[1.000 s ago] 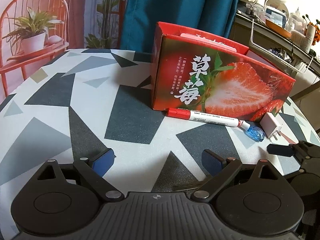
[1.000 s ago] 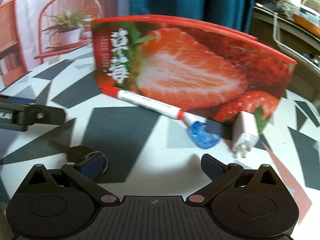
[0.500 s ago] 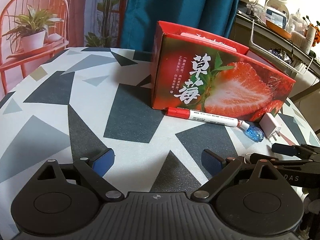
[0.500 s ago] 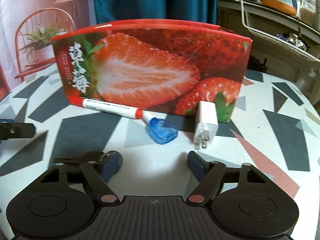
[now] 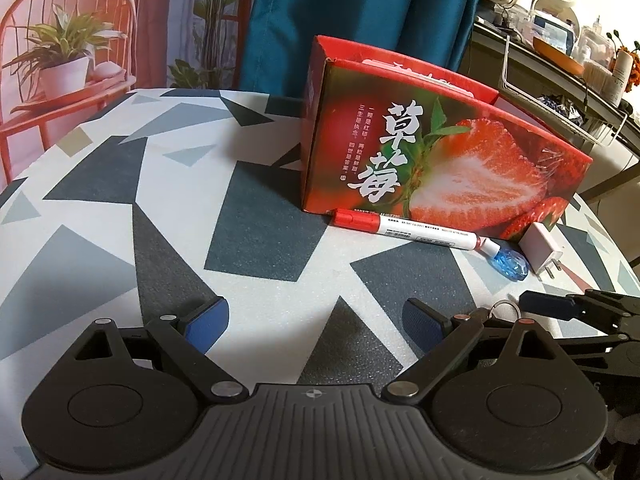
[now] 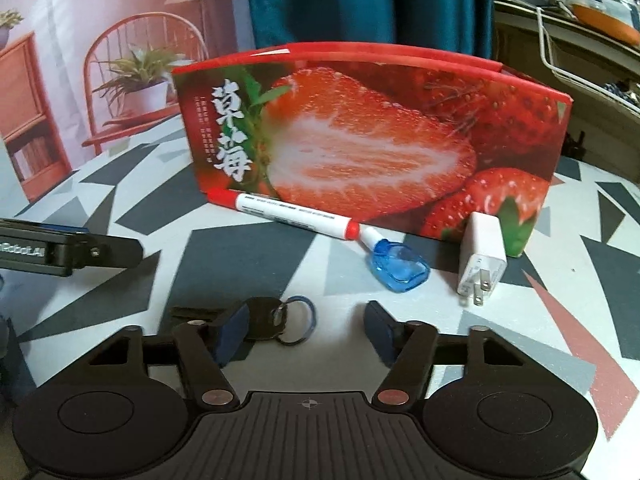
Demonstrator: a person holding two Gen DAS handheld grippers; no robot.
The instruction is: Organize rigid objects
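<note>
A red strawberry box [image 5: 436, 160] [image 6: 372, 132] stands open-topped on the patterned table. In front of it lie a red-and-white marker [image 5: 404, 229] [image 6: 286, 213], a blue clear correction tape [image 5: 510, 265] [image 6: 400, 268] and a white charger plug [image 5: 543, 249] [image 6: 482, 258]. A black key with rings [image 6: 276, 320] lies just inside my right gripper's left finger; its ring shows in the left wrist view [image 5: 506, 307]. My right gripper [image 6: 306, 330] is open, low over the table. My left gripper [image 5: 316, 320] is open and empty.
A table [image 5: 160, 216] with a grey and navy triangle cloth. A wire rack and a cluttered counter [image 5: 560, 80] stand at the back right. A teal curtain [image 5: 352, 12] hangs behind the box. My left gripper's finger shows in the right wrist view [image 6: 72, 254].
My right gripper has swung left and nearer the table; the key with its rings now shows between its fingers. The left gripper has barely moved.
</note>
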